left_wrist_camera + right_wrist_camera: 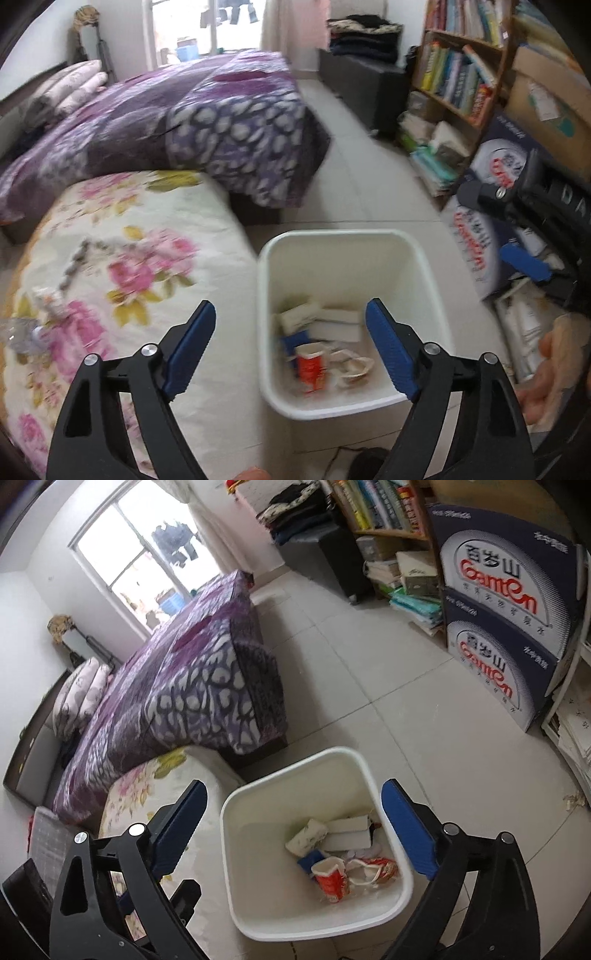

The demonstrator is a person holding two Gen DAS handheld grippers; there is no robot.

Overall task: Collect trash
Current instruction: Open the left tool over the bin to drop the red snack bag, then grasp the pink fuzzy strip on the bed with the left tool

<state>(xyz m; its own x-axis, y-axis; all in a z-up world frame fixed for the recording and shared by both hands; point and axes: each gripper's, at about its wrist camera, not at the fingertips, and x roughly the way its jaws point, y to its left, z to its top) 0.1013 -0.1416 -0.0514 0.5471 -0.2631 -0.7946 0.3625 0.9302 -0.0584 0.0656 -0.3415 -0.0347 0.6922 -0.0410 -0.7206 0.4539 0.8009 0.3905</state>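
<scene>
A white plastic trash bin stands on the tiled floor beside the floral bed. It holds a red paper cup, crumpled wrappers, small white boxes and a blue scrap. My left gripper is open and empty above the bin's near side. My right gripper is open and empty above the bin; it also shows in the left wrist view at the right. A crumpled clear plastic piece and a small scrap lie on the floral cover at far left.
A floral quilt covers the near bed, with a purple blanket behind it. A bookshelf, stacked papers and blue water cartons line the right side. Tiled floor runs between bed and shelves.
</scene>
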